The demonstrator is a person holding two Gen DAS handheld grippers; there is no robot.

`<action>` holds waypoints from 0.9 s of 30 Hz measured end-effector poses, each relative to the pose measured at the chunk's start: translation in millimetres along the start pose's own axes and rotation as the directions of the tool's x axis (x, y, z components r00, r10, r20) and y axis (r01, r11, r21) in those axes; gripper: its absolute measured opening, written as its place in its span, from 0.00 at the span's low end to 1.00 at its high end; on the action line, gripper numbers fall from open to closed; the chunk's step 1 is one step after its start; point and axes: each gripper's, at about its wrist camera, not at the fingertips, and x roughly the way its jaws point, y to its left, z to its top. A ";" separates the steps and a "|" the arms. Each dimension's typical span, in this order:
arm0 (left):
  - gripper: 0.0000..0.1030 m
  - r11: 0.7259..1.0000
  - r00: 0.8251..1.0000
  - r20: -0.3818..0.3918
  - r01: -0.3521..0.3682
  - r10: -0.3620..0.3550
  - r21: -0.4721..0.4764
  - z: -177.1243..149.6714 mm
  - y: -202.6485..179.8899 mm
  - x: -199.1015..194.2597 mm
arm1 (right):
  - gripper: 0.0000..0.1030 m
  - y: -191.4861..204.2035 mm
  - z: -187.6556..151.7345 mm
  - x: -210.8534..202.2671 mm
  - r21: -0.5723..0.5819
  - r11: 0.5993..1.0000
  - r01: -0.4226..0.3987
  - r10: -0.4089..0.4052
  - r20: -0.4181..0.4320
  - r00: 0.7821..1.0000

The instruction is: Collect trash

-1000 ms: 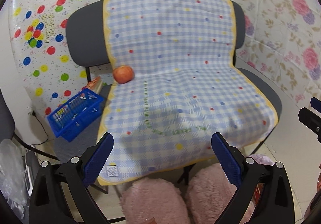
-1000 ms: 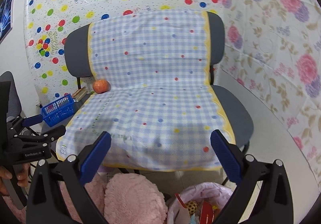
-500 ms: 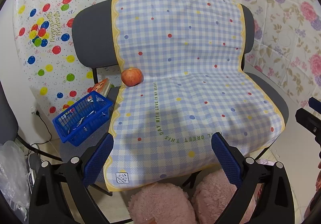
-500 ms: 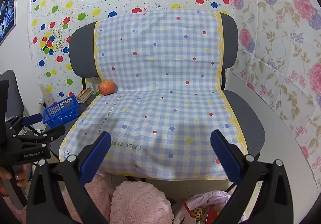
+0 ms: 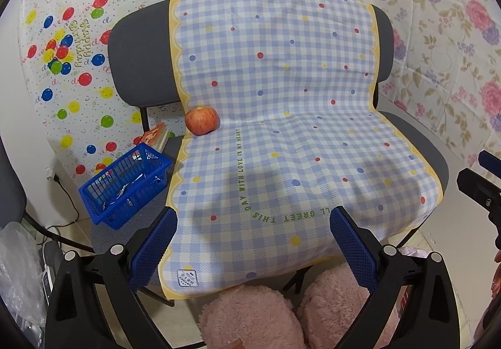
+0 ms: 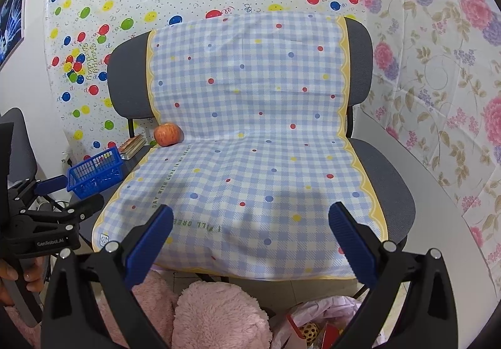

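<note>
- Left wrist view: blue basket (image 5: pixel 125 184) sits left of the chair; the apple (image 5: pixel 202 120) rests at the checked cloth's (image 5: pixel 281 130) back-left corner, well apart from my left gripper (image 5: pixel 250 248), spread wide and empty.
- Right gripper (image 6: pixel 250 239) likewise gapes, holding nothing, above the pink trash bag (image 6: pixel 316 320).
- I judge this the search step; next comes reaching to the apple.

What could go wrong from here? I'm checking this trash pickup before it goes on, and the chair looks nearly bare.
1. The apple lies at the cloth's edge near the seat's side; a nudge may roll it off.
2. Both the left gripper and right gripper are open and empty, and the apple may get taken for trash.
3. The blue basket juts past the seat edge; a bump could tip it.
</note>
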 end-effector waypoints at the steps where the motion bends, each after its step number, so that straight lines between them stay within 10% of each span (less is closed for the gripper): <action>1: 0.94 1.000 1.000 0.000 0.000 0.000 -0.002 -0.2 -0.1 -0.6 | 0.94 0.0 -0.2 -0.1 0.000 1.000 0.000 0.000 0.000 1.000; 27: 0.94 1.000 1.000 0.001 -0.001 0.001 0.002 -2.3 -4.3 -1.7 | 0.94 -8.2 -6.5 -3.7 0.007 1.000 -0.003 0.003 -0.005 1.000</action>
